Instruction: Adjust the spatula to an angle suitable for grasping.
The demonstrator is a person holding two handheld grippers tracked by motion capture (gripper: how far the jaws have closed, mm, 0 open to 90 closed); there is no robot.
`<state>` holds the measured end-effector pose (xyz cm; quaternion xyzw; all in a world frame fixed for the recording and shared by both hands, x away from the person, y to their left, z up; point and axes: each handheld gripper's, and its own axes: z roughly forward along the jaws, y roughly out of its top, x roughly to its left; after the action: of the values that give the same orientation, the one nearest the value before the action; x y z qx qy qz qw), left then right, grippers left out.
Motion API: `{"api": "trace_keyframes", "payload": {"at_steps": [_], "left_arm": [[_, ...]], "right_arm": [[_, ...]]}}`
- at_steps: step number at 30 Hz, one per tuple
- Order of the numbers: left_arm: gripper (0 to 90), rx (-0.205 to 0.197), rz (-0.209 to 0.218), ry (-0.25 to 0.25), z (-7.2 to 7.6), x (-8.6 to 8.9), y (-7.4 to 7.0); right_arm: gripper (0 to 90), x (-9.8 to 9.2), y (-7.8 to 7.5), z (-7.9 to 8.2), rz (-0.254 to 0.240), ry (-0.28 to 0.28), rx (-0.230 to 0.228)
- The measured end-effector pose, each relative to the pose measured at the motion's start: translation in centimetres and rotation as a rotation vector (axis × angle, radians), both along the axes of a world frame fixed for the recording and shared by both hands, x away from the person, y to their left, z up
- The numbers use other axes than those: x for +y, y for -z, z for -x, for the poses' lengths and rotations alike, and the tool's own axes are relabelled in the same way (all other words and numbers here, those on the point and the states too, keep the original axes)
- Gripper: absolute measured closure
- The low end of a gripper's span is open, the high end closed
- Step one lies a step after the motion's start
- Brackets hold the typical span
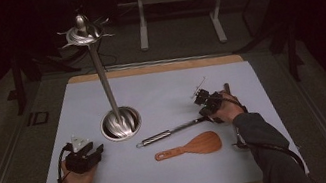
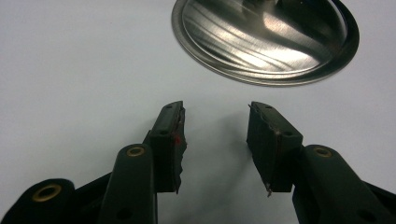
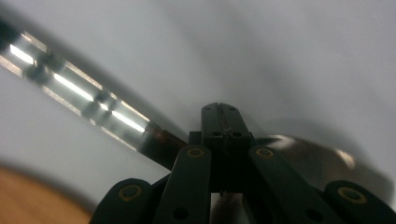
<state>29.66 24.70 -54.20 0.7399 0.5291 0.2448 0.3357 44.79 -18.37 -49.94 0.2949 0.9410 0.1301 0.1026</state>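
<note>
- the right gripper (image 1: pixel 207 104) sits toward the right side of the tabletop (image 1: pixel 160 84), about halfway between the near and far edges, held in the person's right hand (image 1: pixel 229 109).
- its jaws are together, clamped on the thin neck of a steel utensil (image 1: pixel 170 131); in the right gripper view the two black jaws meet with no gap, the shiny handle (image 3: pixel 84 100) runs off to the upper left and the utensil's bowl end (image 3: pixel 308 156) shows blurred to the right of the jaws.
- in the high view the steel handle stretches from the jaws toward the middle of the tabletop, its free end pointing at the near-left.
- a wooden spatula (image 1: pixel 192 146) lies flat just nearer the near edge than the steel utensil, close to it; whether they touch cannot be told.
- the left gripper (image 1: pixel 84 156) rests near the near-left corner in the left hand (image 1: pixel 77 180); its jaws stand apart with nothing between them, bare tabletop showing in the gap.
- a steel stand (image 1: pixel 121 123) with a round base stands left of the tabletop's centre, its pole rising to a hooked top; the base (image 2: pixel 266 37) lies just ahead of the left jaws, apart from them.
</note>
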Motion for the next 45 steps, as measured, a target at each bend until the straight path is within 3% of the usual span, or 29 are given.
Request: {"api": "trace_keyframes", "payload": {"at_steps": [3,4,7,8,10,14,22,27,30,35,39,45], "left_arm": [[56.7,0.0,-0.001,0.001,0.0,0.0,0.0],[56.7,0.002,-0.004,0.001,0.0,0.0,0.0],[56.7,0.003,-0.003,0.0,0.0,0.0,0.0],[56.7,0.003,-0.003,0.0,0.0,0.0,0.0],[56.7,0.002,-0.003,0.0,0.0,0.0,0.0],[56.6,0.003,-0.003,0.0,0.0,0.0,0.0],[56.0,0.003,-0.003,-0.002,0.0,0.0,0.0],[55.8,0.004,-0.003,-0.002,-0.1,0.0,0.0],[55.5,0.004,-0.002,-0.001,-0.1,0.0,0.0],[55.3,0.007,-0.001,-0.002,-0.1,0.0,0.0],[55.3,0.007,0.0,-0.003,-0.1,0.0,0.0],[55.3,0.007,-0.002,-0.003,-0.1,0.0,0.0]], "right_arm": [[85.6,0.4,-0.5,0.4,0.004,-0.063,-0.004],[79.9,1.3,-1.3,0.7,-0.009,-0.143,-0.031],[71.8,3.1,-2.2,1.1,0.004,-0.235,-0.041],[71.8,3.1,-2.2,1.1,0.004,-0.235,-0.041],[64.0,5.0,-2.7,1.4,-0.003,-0.323,-0.027],[57.8,7.0,-2.6,2.0,-0.012,-0.408,-0.007],[54.4,10.5,-1.4,3.3,-0.012,-0.565,0.067],[56.0,11.7,-0.9,3.4,0.011,-0.607,0.092],[59.5,12.7,0.0,3.1,0.056,-0.645,0.127],[65.4,13.4,-0.1,2.7,0.102,-0.671,0.159],[66.6,13.7,-0.3,3.0,0.133,-0.686,0.108],[67.4,12.9,-2.2,2.4,0.028,-0.657,0.02]]}}
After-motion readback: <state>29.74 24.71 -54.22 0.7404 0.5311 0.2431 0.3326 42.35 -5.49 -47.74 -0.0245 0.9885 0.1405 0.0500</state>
